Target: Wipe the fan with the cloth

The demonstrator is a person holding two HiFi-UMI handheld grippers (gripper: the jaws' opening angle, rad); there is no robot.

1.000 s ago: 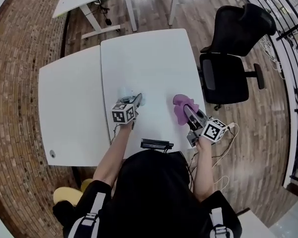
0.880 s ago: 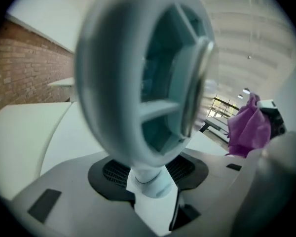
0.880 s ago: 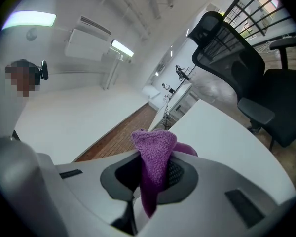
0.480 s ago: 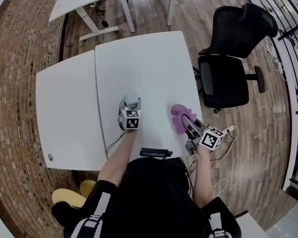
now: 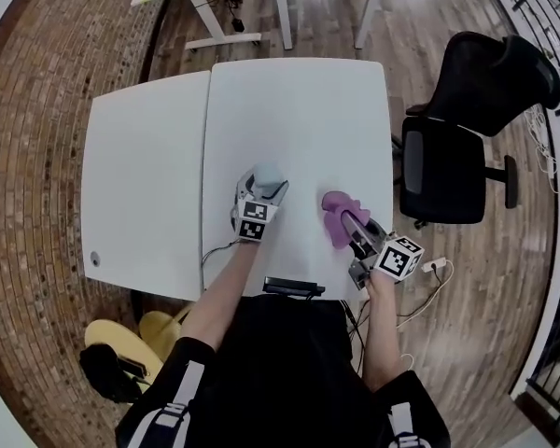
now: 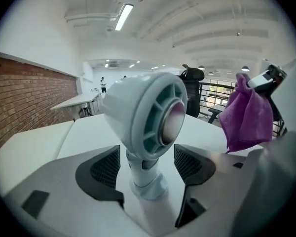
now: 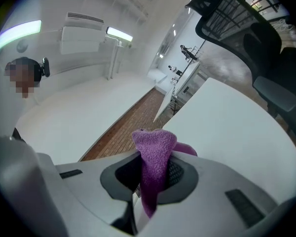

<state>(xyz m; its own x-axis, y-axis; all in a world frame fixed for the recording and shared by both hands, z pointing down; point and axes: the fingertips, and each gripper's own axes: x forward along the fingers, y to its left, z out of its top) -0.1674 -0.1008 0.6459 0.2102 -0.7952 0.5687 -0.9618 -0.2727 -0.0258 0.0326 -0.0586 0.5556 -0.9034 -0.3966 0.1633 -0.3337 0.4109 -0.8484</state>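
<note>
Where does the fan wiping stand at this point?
Done: the right gripper is clamped on the purple cloth. In hand: the small white fan stands upright on the white table between the jaws of the left gripper, which have just been opening and do not press it. Left: cloth and fan are apart; no wiping contact shows.

The fan's (image 5: 268, 174) lower part is hidden behind the left tool (image 5: 261, 190).

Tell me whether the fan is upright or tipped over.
Upright: the fan stands on its base on the white table, with its stem rising to the round head on top.
</note>
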